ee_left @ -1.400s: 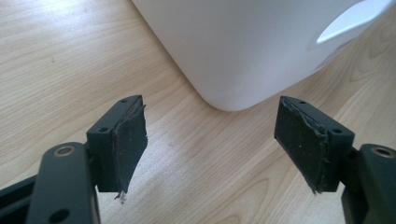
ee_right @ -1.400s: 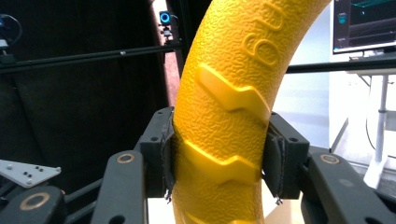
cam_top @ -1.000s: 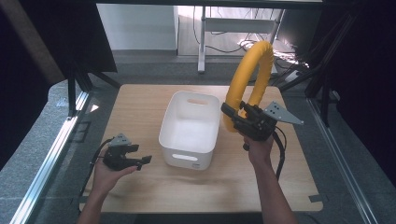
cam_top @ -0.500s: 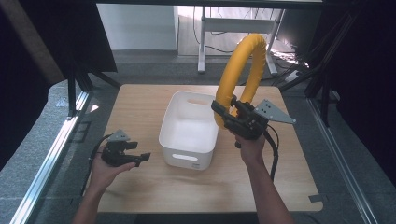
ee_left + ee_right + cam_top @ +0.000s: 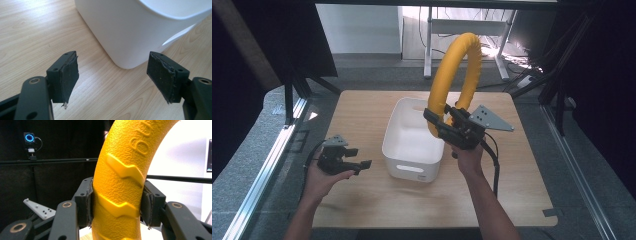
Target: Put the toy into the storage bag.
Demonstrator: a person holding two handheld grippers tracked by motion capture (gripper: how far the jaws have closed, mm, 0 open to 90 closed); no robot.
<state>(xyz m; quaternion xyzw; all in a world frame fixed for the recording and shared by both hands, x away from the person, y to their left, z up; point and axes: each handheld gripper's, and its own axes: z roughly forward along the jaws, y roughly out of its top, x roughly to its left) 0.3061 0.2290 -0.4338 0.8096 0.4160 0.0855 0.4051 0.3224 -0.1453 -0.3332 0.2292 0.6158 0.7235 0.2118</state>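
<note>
yellow textured ring is pinched in the right gripper, held upright over the white bin's 3 o'clock rim. left gripper sits spread and empty at the bin's 9 o'clock, on the wooden table. my guess: ring goes in the bin. tilt it flat, centre it, lower before letting go.
</note>
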